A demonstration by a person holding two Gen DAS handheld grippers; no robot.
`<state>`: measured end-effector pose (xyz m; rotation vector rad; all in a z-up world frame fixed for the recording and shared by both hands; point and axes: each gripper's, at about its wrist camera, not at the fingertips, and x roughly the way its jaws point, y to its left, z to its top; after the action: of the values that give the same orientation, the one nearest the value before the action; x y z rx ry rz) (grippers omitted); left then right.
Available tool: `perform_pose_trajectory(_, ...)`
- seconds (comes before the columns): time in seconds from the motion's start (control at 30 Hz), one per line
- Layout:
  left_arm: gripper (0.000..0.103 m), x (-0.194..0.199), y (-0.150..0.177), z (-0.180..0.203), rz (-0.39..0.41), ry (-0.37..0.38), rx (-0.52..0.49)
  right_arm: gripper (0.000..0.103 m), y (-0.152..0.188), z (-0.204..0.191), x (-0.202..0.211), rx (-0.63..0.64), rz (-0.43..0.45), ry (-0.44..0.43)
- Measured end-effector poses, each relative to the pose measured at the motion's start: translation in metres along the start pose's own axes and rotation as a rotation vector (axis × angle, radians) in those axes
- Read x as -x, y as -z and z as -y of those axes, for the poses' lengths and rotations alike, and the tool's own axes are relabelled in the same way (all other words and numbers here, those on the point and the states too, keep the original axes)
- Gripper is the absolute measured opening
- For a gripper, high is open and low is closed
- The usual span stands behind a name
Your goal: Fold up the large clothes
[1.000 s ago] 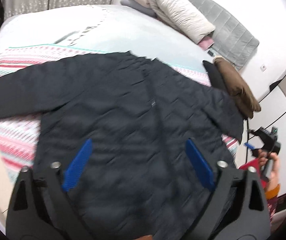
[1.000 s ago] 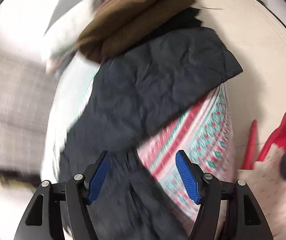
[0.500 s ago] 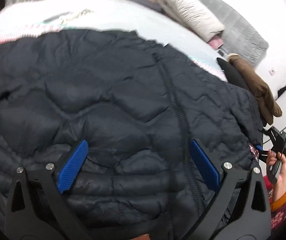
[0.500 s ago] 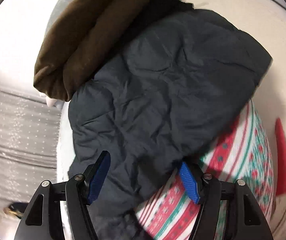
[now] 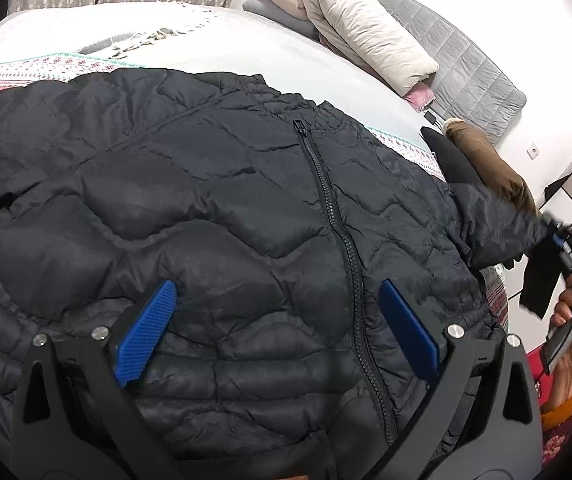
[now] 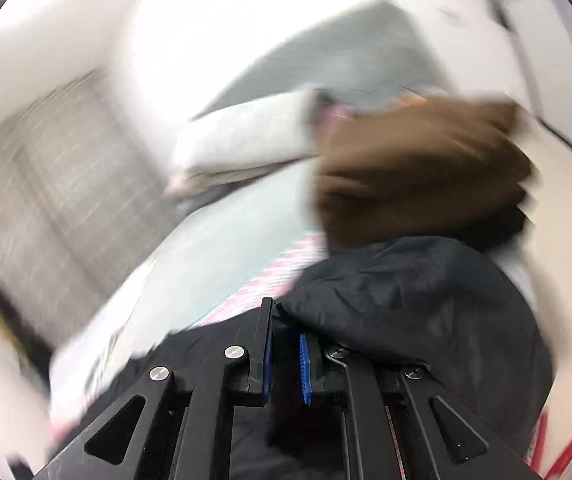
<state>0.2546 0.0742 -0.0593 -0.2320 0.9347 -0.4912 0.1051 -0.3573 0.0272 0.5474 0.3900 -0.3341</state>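
A dark navy quilted jacket (image 5: 246,208) lies front up on the bed, zipper (image 5: 326,200) closed. My left gripper (image 5: 276,286) hovers open just above its lower front, blue pads on either side of the zipper, nothing between them. At the right edge of the left wrist view, my right gripper (image 5: 566,240) pinches the end of the jacket's sleeve (image 5: 494,220) and holds it off the bed. In the blurred right wrist view the right gripper (image 6: 286,332) is shut on dark sleeve fabric (image 6: 406,300).
A folded brown garment (image 5: 486,160) sits on a black one at the bed's right edge, by the held sleeve. Pillows (image 5: 366,36) lean on a grey quilted headboard (image 5: 474,60). A patterned blanket (image 5: 26,68) covers the bed. A person's hand (image 5: 570,320) grips the right tool.
The left gripper sank close over the jacket, then held still. The right gripper closed on the sleeve end and swung it up and sideways; its view is now motion-blurred.
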Motion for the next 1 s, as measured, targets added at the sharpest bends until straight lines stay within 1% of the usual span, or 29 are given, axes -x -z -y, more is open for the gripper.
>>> perform_pose_trajectory(0.03, 0.101, 0.0, 0.0, 0.001, 0.0, 0.001, -0.001, 0.01, 0.004, -0.023, -0.001, 0.083, -0.012, -0.039)
perform_pose_trajectory(0.1, 0.101, 0.0, 0.0, 0.002, -0.001, 0.001, -0.003, 0.01, 0.01, -0.055, 0.0, 0.209, -0.04, -0.103)
perform_pose_trajectory(0.13, 0.101, 0.0, 0.0, 0.003, 0.0, 0.001, -0.004, 0.01, 0.018, -0.074, -0.004, 0.276, -0.071, -0.143)
perform_pose_trajectory(0.2, 0.101, 0.001, 0.001, 0.004, 0.001, -0.004, -0.005, 0.01, 0.039, -0.102, -0.014, 0.372, -0.131, -0.189)
perform_pose_trajectory(0.23, 0.101, 0.001, 0.001, 0.005, 0.0, -0.008, -0.008, 0.01, 0.051, -0.116, -0.022, 0.42, -0.173, -0.206)
perform_pose_trajectory(0.27, 0.101, 0.001, 0.0, 0.005, 0.001, -0.009, -0.009, 0.01, 0.067, -0.13, -0.034, 0.474, -0.242, -0.222)
perform_pose_trajectory(0.3, 0.101, 0.001, 0.0, 0.005, 0.003, -0.011, -0.01, 0.01, 0.078, -0.137, -0.043, 0.506, -0.292, -0.226)
perform_pose_trajectory(0.37, 0.101, 0.003, 0.0, 0.006, 0.009, -0.018, -0.016, 0.011, 0.111, -0.15, -0.067, 0.587, -0.441, -0.204)
perform_pose_trajectory(0.4, 0.101, 0.004, 0.0, 0.006, 0.012, -0.02, -0.022, 0.013, 0.122, -0.153, -0.076, 0.61, -0.493, -0.188)
perform_pose_trajectory(0.43, 0.101, 0.006, 0.0, 0.007, 0.017, -0.024, -0.029, 0.015, 0.134, -0.155, -0.087, 0.634, -0.568, -0.174)
perform_pose_trajectory(0.47, 0.101, 0.007, 0.0, 0.008, 0.018, -0.029, -0.034, 0.02, 0.142, -0.155, -0.093, 0.652, -0.62, -0.153)
perform_pose_trajectory(0.5, 0.101, 0.009, 0.0, 0.01, 0.016, -0.033, -0.044, 0.025, 0.148, -0.156, -0.097, 0.671, -0.648, -0.136)
perform_pose_trajectory(0.53, 0.101, 0.011, 0.001, 0.012, 0.015, -0.035, -0.052, 0.027, 0.149, -0.157, -0.096, 0.695, -0.657, -0.124)
perform_pose_trajectory(0.6, 0.101, 0.016, 0.001, 0.017, 0.012, -0.053, -0.078, 0.038, 0.143, -0.16, -0.084, 0.712, -0.648, -0.14)
perform_pose_trajectory(0.67, 0.101, 0.022, 0.001, 0.028, 0.003, -0.088, -0.131, 0.046, 0.129, -0.161, -0.07, 0.697, -0.631, -0.188)
perform_pose_trajectory(0.7, 0.101, 0.025, 0.002, 0.035, 0.001, -0.111, -0.162, 0.05, 0.116, -0.157, -0.059, 0.677, -0.607, -0.215)
perform_pose_trajectory(0.73, 0.101, 0.026, 0.002, 0.042, -0.002, -0.127, -0.184, 0.052, 0.101, -0.15, -0.05, 0.646, -0.579, -0.231)
perform_pose_trajectory(0.77, 0.101, 0.027, 0.001, 0.051, -0.01, -0.138, -0.211, 0.054, 0.095, -0.144, -0.044, 0.619, -0.563, -0.236)
perform_pose_trajectory(0.83, 0.101, 0.027, -0.001, 0.071, -0.041, -0.136, -0.263, 0.055, 0.068, -0.119, -0.038, 0.49, -0.525, -0.223)
perform_pose_trajectory(0.87, 0.101, 0.026, -0.003, 0.085, -0.051, -0.135, -0.298, 0.055, 0.059, -0.112, -0.042, 0.441, -0.518, -0.213)
perform_pose_trajectory(0.93, 0.101, 0.023, -0.005, 0.112, -0.053, -0.139, -0.367, 0.055, 0.035, -0.078, -0.049, 0.294, -0.501, -0.181)
perform_pose_trajectory(0.97, 0.101, 0.02, -0.004, 0.127, -0.053, -0.141, -0.407, 0.055, 0.025, -0.054, -0.051, 0.205, -0.495, -0.158)
perform_pose_trajectory(1.0, 0.101, 0.014, -0.004, 0.144, -0.056, -0.14, -0.451, 0.055, 0.021, -0.044, -0.054, 0.155, -0.496, -0.14)
